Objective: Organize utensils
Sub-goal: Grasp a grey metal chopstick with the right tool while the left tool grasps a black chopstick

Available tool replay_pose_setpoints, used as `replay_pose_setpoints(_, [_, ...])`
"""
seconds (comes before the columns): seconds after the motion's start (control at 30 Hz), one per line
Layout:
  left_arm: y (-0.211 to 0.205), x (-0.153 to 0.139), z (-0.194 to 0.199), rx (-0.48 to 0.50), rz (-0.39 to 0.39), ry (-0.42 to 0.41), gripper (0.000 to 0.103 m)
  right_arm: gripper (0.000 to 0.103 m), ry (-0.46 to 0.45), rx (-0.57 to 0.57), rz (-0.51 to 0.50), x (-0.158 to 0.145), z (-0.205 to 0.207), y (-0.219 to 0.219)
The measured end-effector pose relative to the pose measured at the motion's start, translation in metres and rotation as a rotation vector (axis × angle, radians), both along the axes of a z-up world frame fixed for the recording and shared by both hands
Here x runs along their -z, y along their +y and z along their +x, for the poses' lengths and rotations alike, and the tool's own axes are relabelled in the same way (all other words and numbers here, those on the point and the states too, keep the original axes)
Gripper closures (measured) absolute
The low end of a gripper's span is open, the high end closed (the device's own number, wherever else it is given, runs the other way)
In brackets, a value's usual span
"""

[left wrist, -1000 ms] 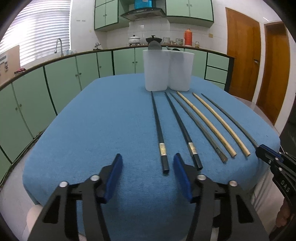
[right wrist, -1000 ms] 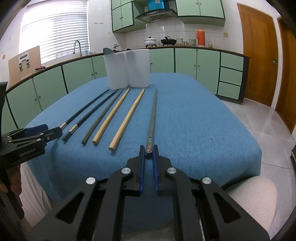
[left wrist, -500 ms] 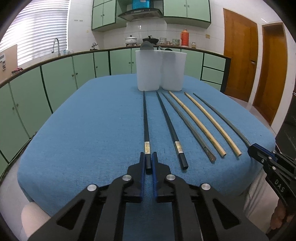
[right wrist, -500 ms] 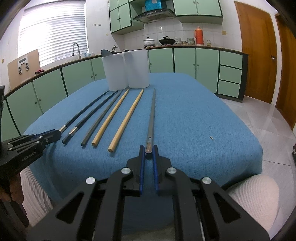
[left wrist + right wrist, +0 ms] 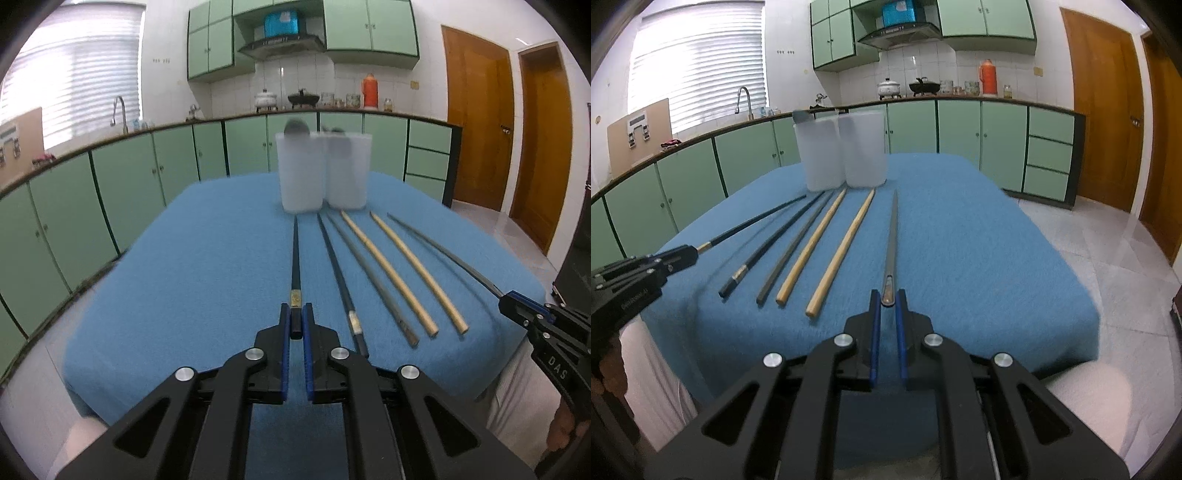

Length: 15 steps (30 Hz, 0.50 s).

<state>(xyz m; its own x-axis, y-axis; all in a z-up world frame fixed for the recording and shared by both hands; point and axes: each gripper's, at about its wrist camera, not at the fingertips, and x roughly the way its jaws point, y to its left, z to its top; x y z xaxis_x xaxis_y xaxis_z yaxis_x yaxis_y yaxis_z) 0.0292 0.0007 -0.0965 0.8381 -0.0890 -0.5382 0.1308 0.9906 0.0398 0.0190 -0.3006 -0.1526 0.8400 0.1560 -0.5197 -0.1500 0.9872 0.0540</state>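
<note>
Fig. Two hand-held grippers at near edge of blue cloth (image 5: 207,258), six chopsticks laid in a fan ahead of them.

L gripper (image 5: 296,314): jaws have just closed, now clamped on butt end of black stick (image 5: 295,258), the leftmost of the row; stick runs straight ahead from the pads twd. the cups. In R wrist view its near end looks raised off the cloth, tip low by the cups.

R gripper (image 5: 887,301): jaws narrow, pinching butt of grey stick (image 5: 893,229), the rightmost; stick points straight ahead, lying along the cloth.

Between the two grippers, on the cloth, not held: 2nd black stick (image 5: 338,269) w/ pale band near its butt, just right of L gripper; dark grey stick (image 5: 369,275); two bamboo sticks (image 5: 388,273), (image 5: 415,273), the latter nearest R gripper. All tips converge twd. the far end.

Two white cups (image 5: 301,173), (image 5: 347,171) stand upright, touching side by side, ahead of L gripper at the stick tips; dark utensil ends show above their rims, blurred.

Bkgd.: green cabinets (image 5: 960,125), wood door (image 5: 476,129).
</note>
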Motion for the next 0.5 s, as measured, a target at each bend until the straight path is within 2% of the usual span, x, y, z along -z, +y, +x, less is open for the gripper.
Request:
replay_pose_setpoints(0.27, [0.000,-0.051,-0.008,0.019,0.007,-0.134,0.097,0.096,-0.092,-0.029,-0.022,-0.049,-0.002,-0.009])
replay_pose_setpoints(0.5, [0.003,-0.095,0.003,0.034,-0.019,-0.220,0.097,0.096,-0.145,-0.048,0.021,-0.100,0.015,-0.024])
